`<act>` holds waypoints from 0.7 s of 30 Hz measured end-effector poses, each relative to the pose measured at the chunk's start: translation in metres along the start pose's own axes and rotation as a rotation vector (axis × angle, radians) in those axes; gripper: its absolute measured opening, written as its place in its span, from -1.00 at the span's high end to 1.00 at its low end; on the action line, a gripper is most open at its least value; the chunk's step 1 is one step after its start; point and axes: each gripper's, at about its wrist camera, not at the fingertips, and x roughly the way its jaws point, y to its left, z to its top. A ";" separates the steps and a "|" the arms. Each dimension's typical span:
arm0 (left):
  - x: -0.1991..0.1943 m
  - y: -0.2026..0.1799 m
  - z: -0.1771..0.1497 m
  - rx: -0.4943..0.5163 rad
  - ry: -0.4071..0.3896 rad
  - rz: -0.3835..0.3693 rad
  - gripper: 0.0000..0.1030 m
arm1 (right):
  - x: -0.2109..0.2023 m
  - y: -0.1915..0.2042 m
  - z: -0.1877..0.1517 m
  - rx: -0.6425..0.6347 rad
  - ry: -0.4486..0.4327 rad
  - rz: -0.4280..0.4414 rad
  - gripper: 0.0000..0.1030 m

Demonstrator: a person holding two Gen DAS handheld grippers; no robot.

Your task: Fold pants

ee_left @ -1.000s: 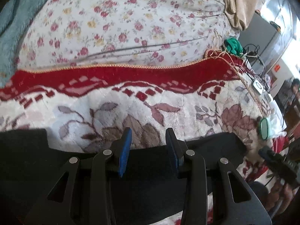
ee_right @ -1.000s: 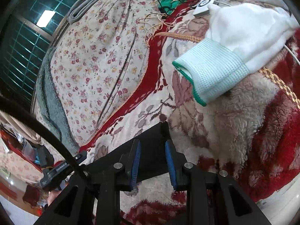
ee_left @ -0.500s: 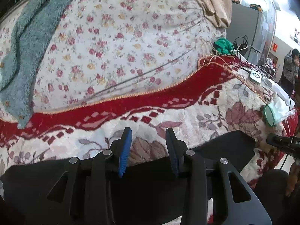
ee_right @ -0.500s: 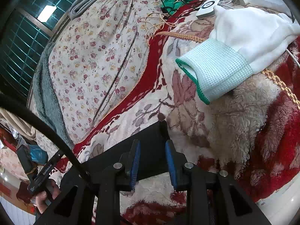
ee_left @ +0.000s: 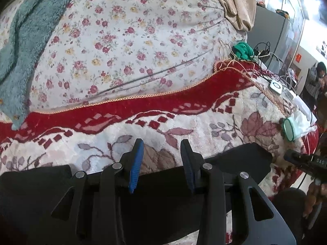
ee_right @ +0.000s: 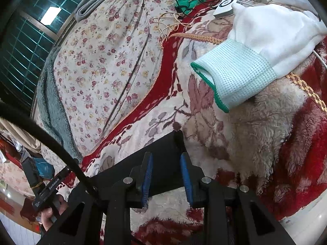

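Left wrist, one pants point(ee_left: 163, 194), one gripper point(ee_left: 161, 163)

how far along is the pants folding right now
Early. The black fabric pants lie spread as a long strip across the red-and-cream floral blanket; no finished fold shows. In hand: the left gripper and right gripper hover open at the pants' edge, gripping nothing. Left: grasping, folding over, squaring up.

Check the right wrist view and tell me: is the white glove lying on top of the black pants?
No. The white glove lies on the fleece blanket, apart from the black pants between the right hand-held gripper fingers.
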 end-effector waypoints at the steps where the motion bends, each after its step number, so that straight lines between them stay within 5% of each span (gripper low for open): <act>1: 0.000 0.001 0.000 -0.006 0.003 -0.005 0.31 | 0.000 0.000 0.000 -0.002 0.000 0.001 0.48; 10: -0.001 0.002 -0.002 0.015 -0.006 0.052 0.31 | 0.002 0.001 0.000 -0.010 0.013 -0.007 0.48; 21: 0.004 0.007 -0.001 -0.004 0.017 0.024 0.31 | 0.003 0.001 0.001 -0.015 0.013 -0.001 0.48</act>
